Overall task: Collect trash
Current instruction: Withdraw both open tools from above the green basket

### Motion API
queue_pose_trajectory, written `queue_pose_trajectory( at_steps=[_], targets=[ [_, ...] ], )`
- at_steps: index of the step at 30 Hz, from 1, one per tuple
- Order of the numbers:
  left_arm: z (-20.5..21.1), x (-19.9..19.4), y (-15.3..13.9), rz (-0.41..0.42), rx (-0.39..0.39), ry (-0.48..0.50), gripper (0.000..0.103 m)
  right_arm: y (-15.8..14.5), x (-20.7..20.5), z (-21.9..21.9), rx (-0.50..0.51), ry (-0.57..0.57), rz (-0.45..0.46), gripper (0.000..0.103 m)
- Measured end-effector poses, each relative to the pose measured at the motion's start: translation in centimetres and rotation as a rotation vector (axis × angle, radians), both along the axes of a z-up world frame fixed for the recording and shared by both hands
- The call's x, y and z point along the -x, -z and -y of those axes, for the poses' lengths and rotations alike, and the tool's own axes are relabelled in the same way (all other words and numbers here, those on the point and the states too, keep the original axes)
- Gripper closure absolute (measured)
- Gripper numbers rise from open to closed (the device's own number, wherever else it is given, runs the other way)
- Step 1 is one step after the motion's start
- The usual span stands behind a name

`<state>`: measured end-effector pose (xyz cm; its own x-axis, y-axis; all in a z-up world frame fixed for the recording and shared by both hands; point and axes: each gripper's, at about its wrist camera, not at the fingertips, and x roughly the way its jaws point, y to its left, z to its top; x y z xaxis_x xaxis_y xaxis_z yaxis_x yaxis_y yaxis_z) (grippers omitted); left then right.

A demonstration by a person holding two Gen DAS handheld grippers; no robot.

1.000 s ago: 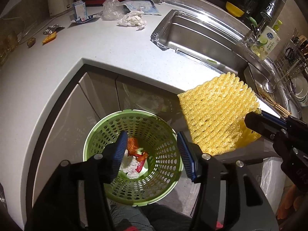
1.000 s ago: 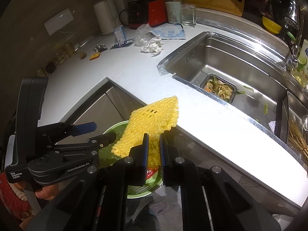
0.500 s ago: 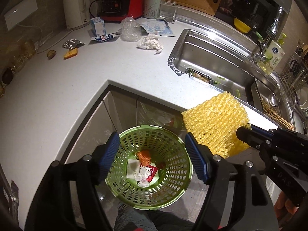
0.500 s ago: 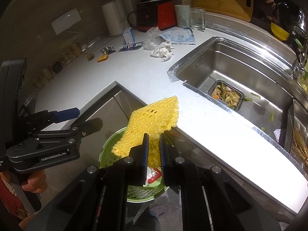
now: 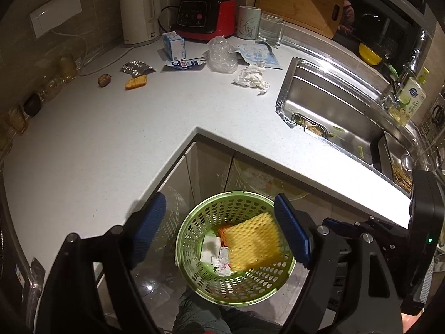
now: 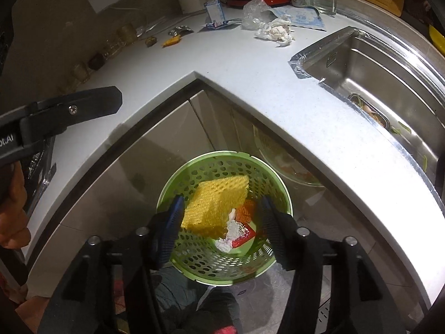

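A green perforated basket (image 5: 236,286) (image 6: 222,267) stands on the floor in the counter's inner corner. In it a yellow foam net (image 5: 253,243) (image 6: 215,204) lies tilted on paper scraps and red and orange wrappers. Above the basket my right gripper (image 6: 222,214) has its jaws opening, and the net is clear of both pads. My left gripper (image 5: 219,222) hangs over the basket too, its jaws opening with nothing between them. More trash lies on the far counter: a crumpled tissue (image 5: 251,79), a clear plastic bag (image 5: 222,55), a foil wrapper (image 5: 136,68) and an orange scrap (image 5: 135,82).
A steel sink (image 5: 333,105) with food scraps lies to the right. A kettle (image 5: 137,14), a red appliance (image 5: 205,14), a mug (image 5: 249,22), a glass (image 5: 271,29) and a small carton (image 5: 173,46) line the back wall. Cabinet doors (image 5: 211,167) stand behind the basket.
My right gripper has opened and let go of the yellow net, which has dropped into the basket. My left gripper has opened wider and risen, so more of the counter shows.
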<state>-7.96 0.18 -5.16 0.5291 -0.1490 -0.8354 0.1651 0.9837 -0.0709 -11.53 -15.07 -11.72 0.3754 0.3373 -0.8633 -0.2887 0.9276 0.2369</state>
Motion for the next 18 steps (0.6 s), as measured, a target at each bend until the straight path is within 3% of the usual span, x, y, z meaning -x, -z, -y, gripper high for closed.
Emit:
queue_pose_trajectory(
  at_steps=[10, 14, 18],
  targets=[
    [-2.5, -1.0, -1.5, 0.033, -0.003, -0.040, 0.021, -5.0, -1.7, -0.9, 0.017, 0.024, 0.092, 0.009],
    [-3.3, -1.9, -2.8, 0.062, 0.000, -0.052, 0.018, -7.8, -2.5, -1.0, 0.027, 0.052, 0.148, 0.002],
    [-3.8, -3.2, -4.1, 0.095, 0.003, -0.054, 0.014, -9.9, -3.8, -1.0, 0.021, 0.083, 0.190, 0.002]
  ],
)
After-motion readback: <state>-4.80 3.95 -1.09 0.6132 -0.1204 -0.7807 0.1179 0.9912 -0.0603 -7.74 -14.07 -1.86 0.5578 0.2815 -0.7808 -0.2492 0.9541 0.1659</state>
